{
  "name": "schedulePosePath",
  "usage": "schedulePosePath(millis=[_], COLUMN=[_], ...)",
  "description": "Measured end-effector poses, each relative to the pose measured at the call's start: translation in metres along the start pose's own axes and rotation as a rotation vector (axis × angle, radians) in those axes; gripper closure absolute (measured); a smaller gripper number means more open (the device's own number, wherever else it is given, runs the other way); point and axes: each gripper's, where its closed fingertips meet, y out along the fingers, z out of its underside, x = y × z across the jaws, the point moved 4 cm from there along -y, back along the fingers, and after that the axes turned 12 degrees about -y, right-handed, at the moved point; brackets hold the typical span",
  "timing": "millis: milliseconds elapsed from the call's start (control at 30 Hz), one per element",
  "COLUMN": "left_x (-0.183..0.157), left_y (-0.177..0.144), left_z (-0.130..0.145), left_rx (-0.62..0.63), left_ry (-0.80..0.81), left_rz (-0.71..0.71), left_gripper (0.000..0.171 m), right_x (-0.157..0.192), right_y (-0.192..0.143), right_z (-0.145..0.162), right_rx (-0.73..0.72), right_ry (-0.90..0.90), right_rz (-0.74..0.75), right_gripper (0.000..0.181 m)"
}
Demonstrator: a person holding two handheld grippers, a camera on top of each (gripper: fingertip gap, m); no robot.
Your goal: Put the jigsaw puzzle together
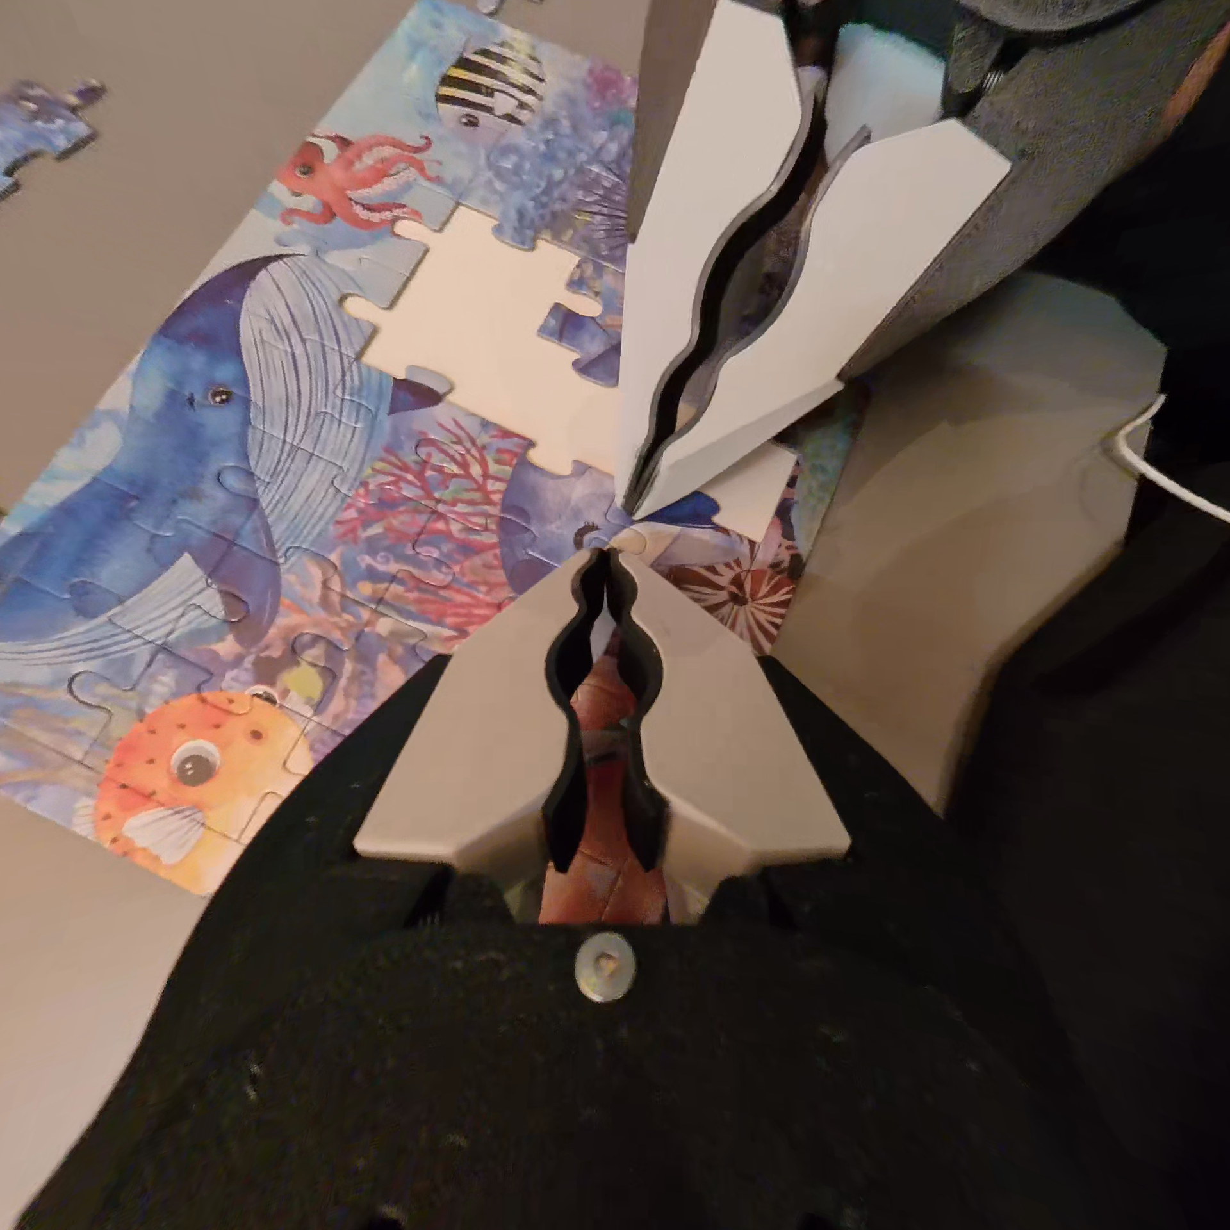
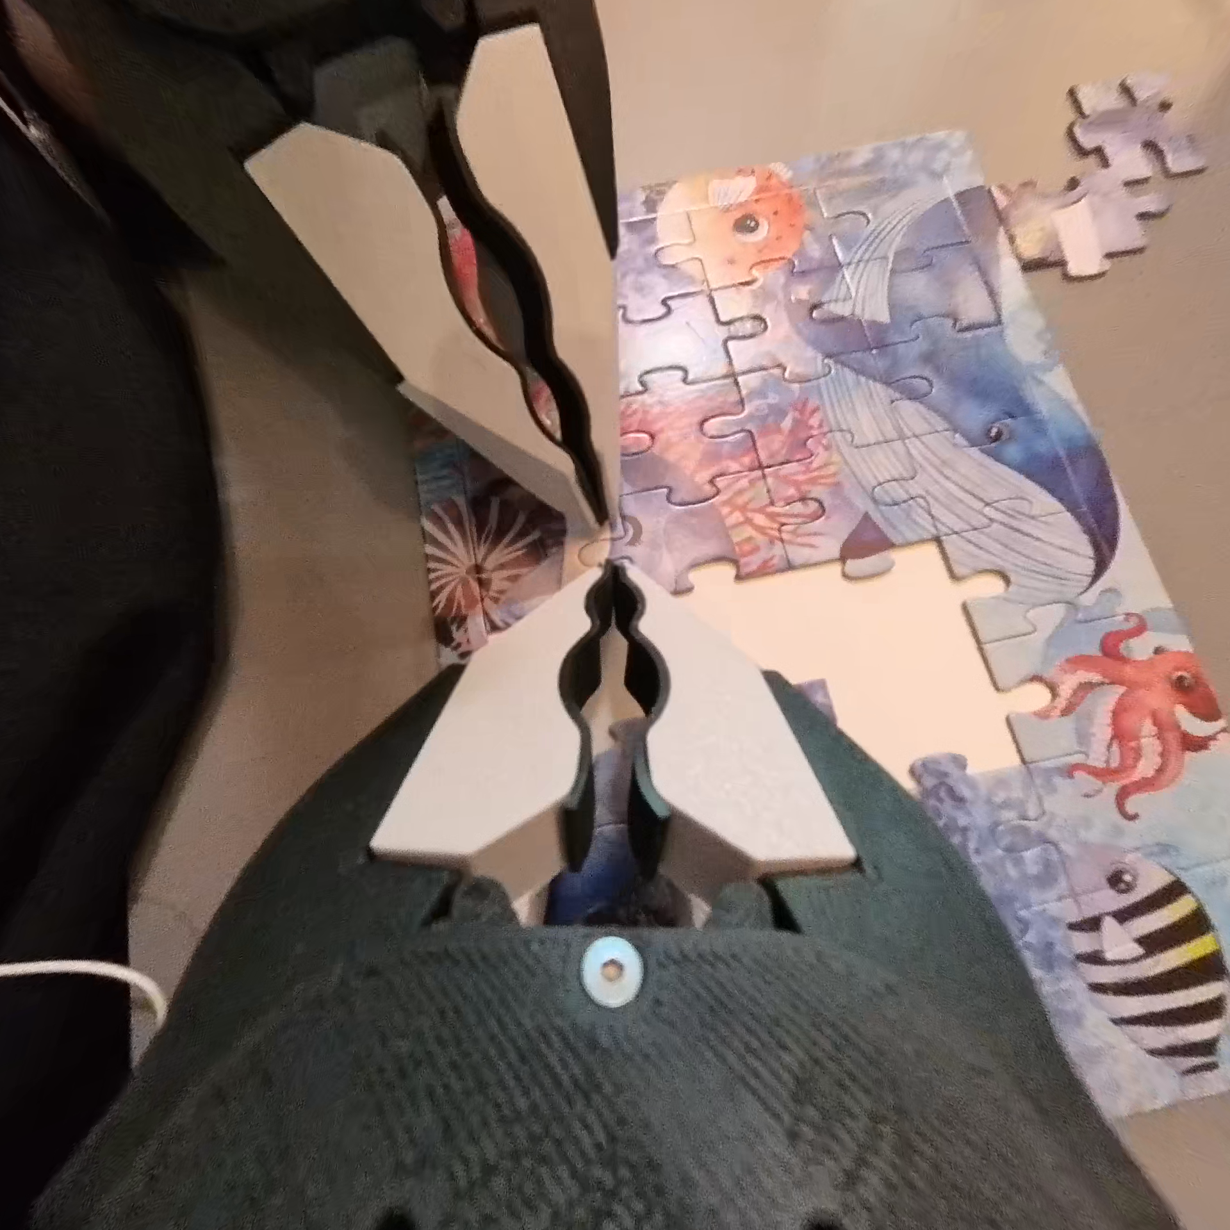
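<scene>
Pressed together at the tips, the jaws of our left gripper (image 1: 607, 556) meet on the near edge of the jigsaw puzzle (image 1: 266, 506), their wavy black pads touching at the front and bowing apart behind; whether they pinch a piece there we cannot tell. From the left wrist view the puzzle lies flat on a matte beige table (image 1: 100, 219), its glossy interlocked pieces showing a blue whale (image 1: 193, 426), a red octopus (image 1: 346, 176), a striped fish (image 1: 489, 83) and an orange pufferfish (image 1: 200, 772). A pale, knob-edged gap (image 1: 479, 319) sits unfilled near the middle. Our right gripper (image 1: 632, 496) comes in from above, tip to tip with the left one, its pale angular fingers likewise drawn together. A loose cluster of pieces (image 1: 46, 126) lies apart at far left

From the right wrist view, our right gripper (image 2: 609, 576) has its rippled pads closed at the tips on the same puzzle edge, and the left gripper (image 2: 599, 512) points down to meet it. The gap (image 2: 832, 639) shows cream. Joined spare pieces (image 2: 1105, 180) rest just beyond the puzzle's far corner
</scene>
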Motion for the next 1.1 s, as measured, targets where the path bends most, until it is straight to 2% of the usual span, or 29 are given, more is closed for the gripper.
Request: schedulePosePath(millis=[100,200,267,467,833,1000,1033,1100], left_x=[0.000,-0.002,0.000,0.003,0.003,-0.004,-0.004,0.000], left_y=[0.001,-0.002,0.003,0.001,-0.001,0.000,0.000,-0.003], left_z=[0.001,-0.005,0.000,-0.001,0.000,0.002,0.002,0.002], left_rx=[0.010,-0.040,0.004,-0.010,-0.012,0.018,0.018,0.002], left_ry=[-0.027,-0.019,-0.028,-0.043,-0.040,-0.072,-0.077,-0.029], left_rz=[0.020,0.014,0.003,-0.009,0.004,0.105,0.110,0.056], left_gripper=[0.171,0.171,0.171,0.171,0.171,0.171,0.171,0.171], right_x=[-0.001,-0.002,-0.001,-0.003,0.008,0.020,0.023,0.026], right_y=[0.001,0.003,0.004,0.004,0.000,0.001,-0.001,-0.001], right_z=[-0.004,-0.001,-0.003,-0.003,-0.002,-0.005,-0.010,-0.008], right_rx=[-0.008,0.019,0.017,0.027,0.016,0.008,-0.029,-0.033], right_ry=[-0.007,0.005,-0.004,-0.002,-0.010,-0.036,-0.042,-0.021], right_rz=[0.025,0.036,0.050,0.062,0.013,-0.003,-0.020,-0.053], right_gripper=[0.181,0.181,0.181,0.181,0.181,0.181,0.181,0.181])
